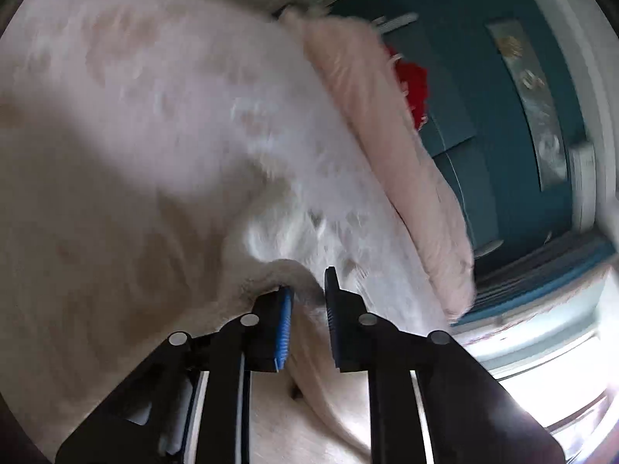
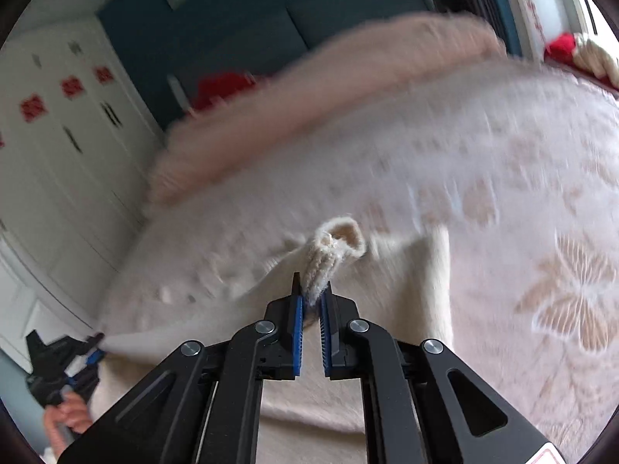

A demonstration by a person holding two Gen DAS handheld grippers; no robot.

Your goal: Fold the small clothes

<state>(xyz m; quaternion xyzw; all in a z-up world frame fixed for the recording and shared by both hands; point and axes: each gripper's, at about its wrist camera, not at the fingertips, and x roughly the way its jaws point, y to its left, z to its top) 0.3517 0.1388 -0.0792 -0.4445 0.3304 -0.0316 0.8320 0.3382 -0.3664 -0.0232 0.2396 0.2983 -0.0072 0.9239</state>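
Note:
A cream knit garment [image 2: 390, 270] lies spread on a bed. Its ribbed cuff [image 2: 334, 245] stands up from between the blue pads of my right gripper [image 2: 311, 290], which is shut on it. At the lower left of the right wrist view, my left gripper [image 2: 94, 342] pinches another corner of the garment, and the cloth is drawn out to a point there. In the left wrist view a fold of the garment [image 1: 271, 274] is bunched at the tips of the left gripper [image 1: 308, 282], hiding one fingertip. Both views are blurred.
A white bedspread [image 2: 503, 178] with a pale floral pattern covers the bed. A long pink pillow [image 2: 329, 89] lies along its far edge, with a red item [image 1: 414, 85] behind it. A white wardrobe [image 2: 58, 135] and a teal wall [image 1: 483, 96] stand beyond. A hand [image 2: 65, 413] holds the left gripper.

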